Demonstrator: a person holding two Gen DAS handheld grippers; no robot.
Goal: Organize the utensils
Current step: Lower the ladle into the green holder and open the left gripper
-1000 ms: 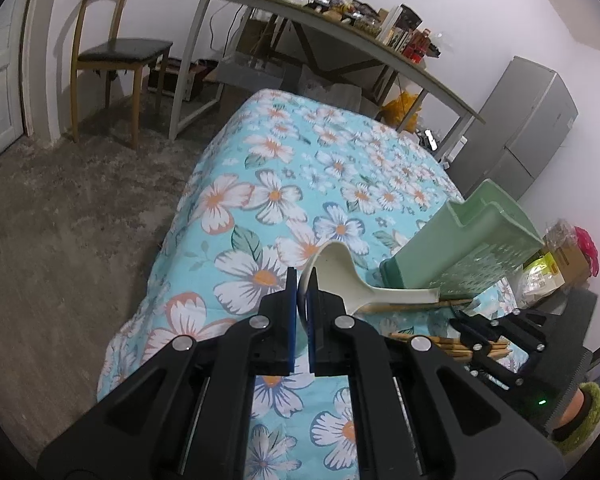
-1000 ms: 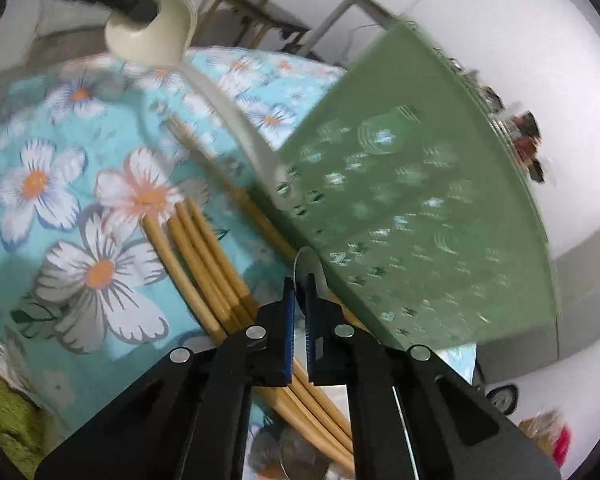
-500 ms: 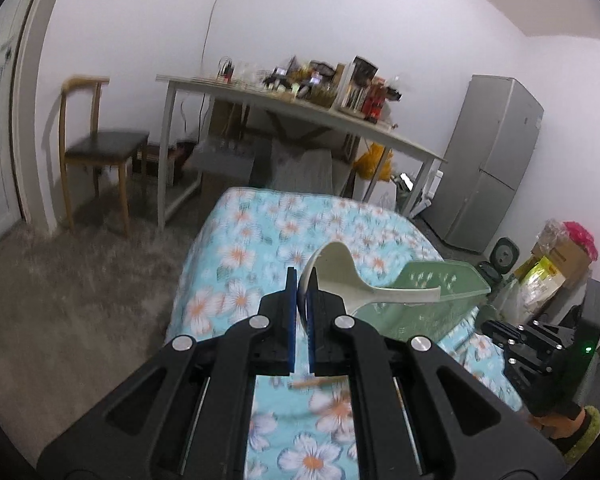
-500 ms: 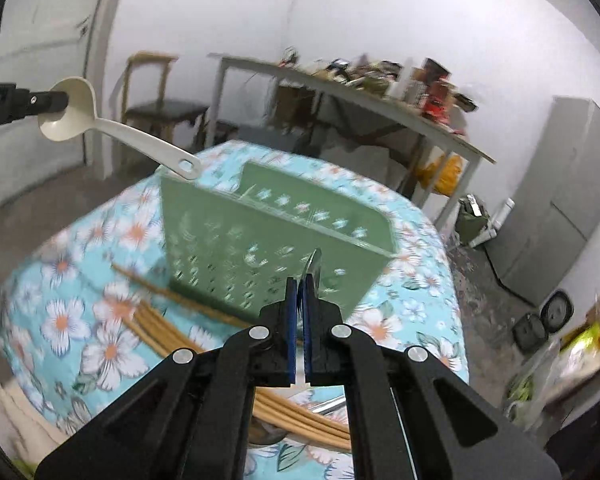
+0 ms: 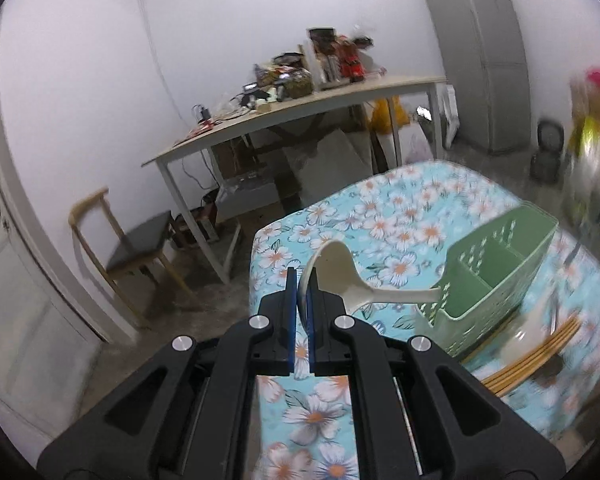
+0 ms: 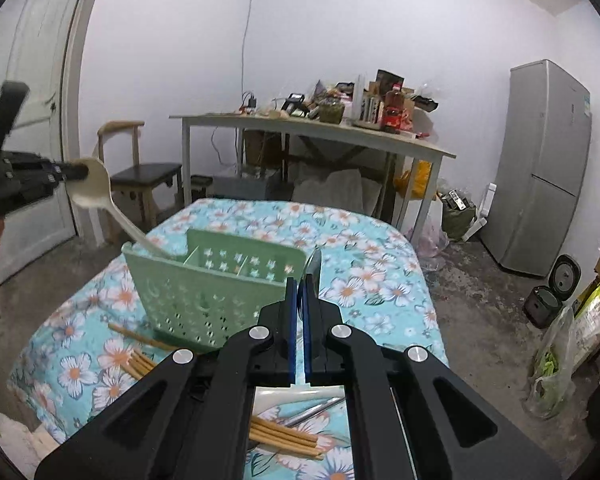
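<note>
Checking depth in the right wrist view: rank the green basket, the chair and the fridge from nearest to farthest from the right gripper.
1. Green basket, just beyond and left of the right gripper, on the floral cloth.
2. Chair, far left, past the cloth, near the door.
3. Fridge, far right. It and the chair are close to call.

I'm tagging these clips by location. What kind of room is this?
Probably a lived-in home room, a plain kitchen or dining space. A grey refrigerator stands against the wall, a rice cooker sits on the floor, and a floral cloth covers the table holding a green utensil caddy.
</note>
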